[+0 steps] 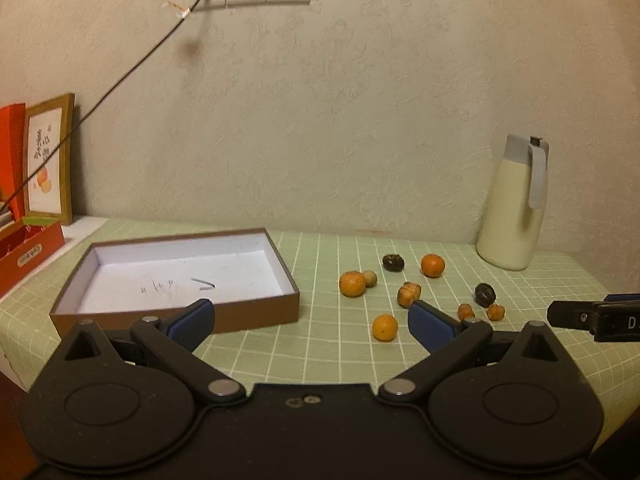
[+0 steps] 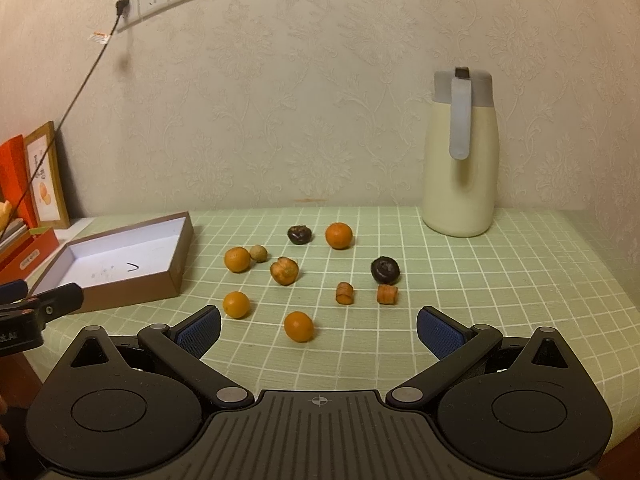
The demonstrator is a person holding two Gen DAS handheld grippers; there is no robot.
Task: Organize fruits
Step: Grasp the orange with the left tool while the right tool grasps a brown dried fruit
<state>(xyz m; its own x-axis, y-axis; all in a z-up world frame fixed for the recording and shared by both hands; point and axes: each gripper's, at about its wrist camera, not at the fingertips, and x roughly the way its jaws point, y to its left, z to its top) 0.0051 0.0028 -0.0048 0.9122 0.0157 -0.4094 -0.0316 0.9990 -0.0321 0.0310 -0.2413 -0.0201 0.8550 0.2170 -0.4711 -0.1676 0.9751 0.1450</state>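
**Both claws apart over the desk, fruit loose, box bare**

Left claw (image 1: 310,320): blue pads spread wide, nothing between them, above the near edge of the green checked desk (image 1: 328,360). Right claw (image 2: 319,330): also spread wide, gripping nothing.

Brown box (image 2: 132,286) with white inside lies flat at 9 o'clock of the fruit scatter in the right wrist view; only pen marks show on its floor, no fruit in it.

Fruit, all on the desk cloth, outside the box, right wrist view:
- nearest orange (image 2: 298,326) just ahead of the right claw, toward its left pad
- second orange (image 2: 236,304) at 10 o'clock of that one
- third orange (image 2: 237,259) touching a small tan fruit (image 2: 259,253)
- far orange (image 2: 339,235), dark fruit (image 2: 299,235) just beside it at 9 o'clock
- second dark fruit (image 2: 384,269) at 3 o'clock of centre
- ribbed orange fruit (image 2: 284,270) mid-cluster
- two small ribbed pieces (image 2: 345,293), apart.

Cream jug (image 2: 460,184) with grey handle stands upright at 1 o'clock, by the wall.
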